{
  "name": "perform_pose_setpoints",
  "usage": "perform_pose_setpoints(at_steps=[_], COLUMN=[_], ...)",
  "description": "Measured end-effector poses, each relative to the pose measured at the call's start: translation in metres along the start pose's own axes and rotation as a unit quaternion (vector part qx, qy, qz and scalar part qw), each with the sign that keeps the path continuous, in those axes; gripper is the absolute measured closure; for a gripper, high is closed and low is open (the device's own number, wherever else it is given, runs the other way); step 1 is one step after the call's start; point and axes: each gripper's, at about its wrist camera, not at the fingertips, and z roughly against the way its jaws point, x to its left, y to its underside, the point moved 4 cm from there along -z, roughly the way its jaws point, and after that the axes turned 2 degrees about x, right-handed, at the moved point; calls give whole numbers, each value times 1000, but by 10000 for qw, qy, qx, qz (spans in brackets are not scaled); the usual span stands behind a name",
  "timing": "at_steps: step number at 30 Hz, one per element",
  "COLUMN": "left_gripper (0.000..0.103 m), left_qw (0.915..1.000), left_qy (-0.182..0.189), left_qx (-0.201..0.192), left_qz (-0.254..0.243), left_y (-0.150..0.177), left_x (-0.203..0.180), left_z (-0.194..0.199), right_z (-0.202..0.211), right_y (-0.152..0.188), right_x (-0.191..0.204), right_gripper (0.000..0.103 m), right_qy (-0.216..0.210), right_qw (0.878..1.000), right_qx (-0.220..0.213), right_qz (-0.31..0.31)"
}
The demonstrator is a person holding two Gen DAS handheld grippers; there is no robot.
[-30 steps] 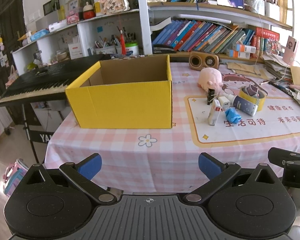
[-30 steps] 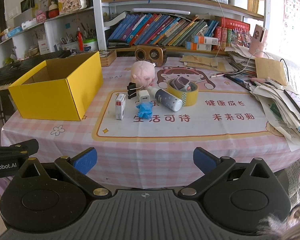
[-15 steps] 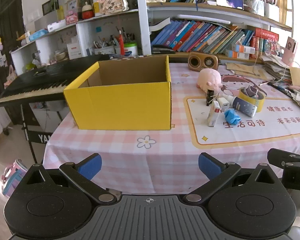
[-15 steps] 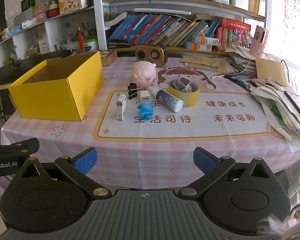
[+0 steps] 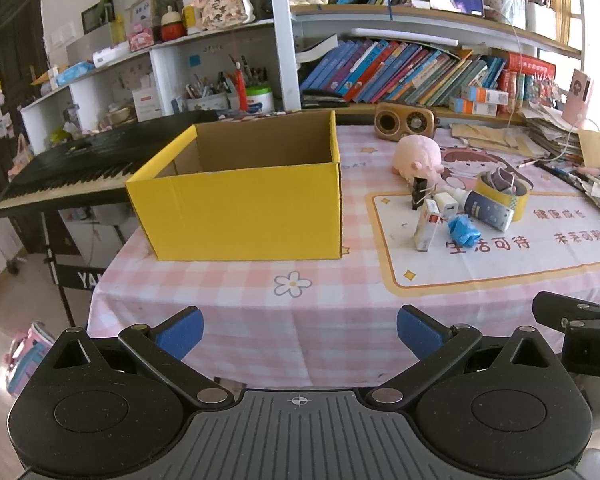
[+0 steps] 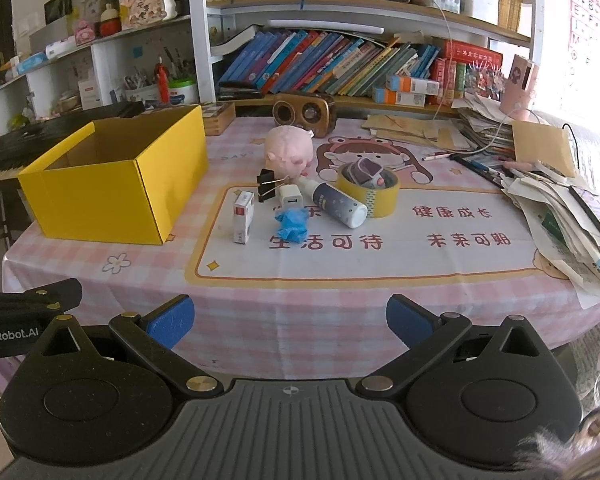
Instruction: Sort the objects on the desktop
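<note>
Small clutter bunched mid-worktop on the printed mat: white carton (image 6: pixel 243 217) upright at left, blue crumpled wad (image 6: pixel 292 225) just beside it, white charger cube (image 6: pixel 291 197) behind the wad, black binder clip (image 6: pixel 267 186) touching or nearly touching the charger, spray bottle (image 6: pixel 337 204) lying on its side against the tape roll (image 6: pixel 369 190), pink plush (image 6: pixel 289 151) behind all. Something dark and purple tucked inside the tape roll, can't tell what. Yellow box (image 6: pixel 112 192) open-topped, left of the pile, apparently empty; no interior floor visible.

Right gripper (image 6: pixel 290 318) at the near worktop edge, jaws spread wide, holding nothing. Left gripper (image 5: pixel 300 330) same: wide apart, empty, facing the box front. Both well apart from the pile. Nothing sorted yet, by the look of it.

Risks, judged from layout:
- Tight packing. Closing on the charger likely catches the clip or wad too; double grab or a knock-on shove.
- Carton tall and narrow, upright; tips over if brushed by a finger going for the wad.
- Bottle round, on its side; likely rolls once the tape roll shifts, or squirts out of a pinch across its curve.
- Tape roll wide, may exceed jaw span; rim pinch safer, loose contents could drop out on lift.
- Plush soft, pinch may slip.
- Box light, near the worktop's left edge; a bump on the wall during a drop may slide it.
- Paper stack (image 6: pixel 572 216) at right, overhanging; stray elbow sweep could spill it.
</note>
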Motion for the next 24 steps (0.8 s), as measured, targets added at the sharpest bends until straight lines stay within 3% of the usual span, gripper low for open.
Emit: perform_pose_setpoints(at_steps=[24], left_gripper=[0], left_qw=[9998], left_qy=[151], left_qx=[-87], left_qz=[-46], left_y=[-1], left_x=[3], left_z=[1], right_z=[-6], right_y=[1], right_x=[6], right_gripper=[0], right_qy=[-15], right_qw=[9999], right_qx=[63], right_qz=[96])
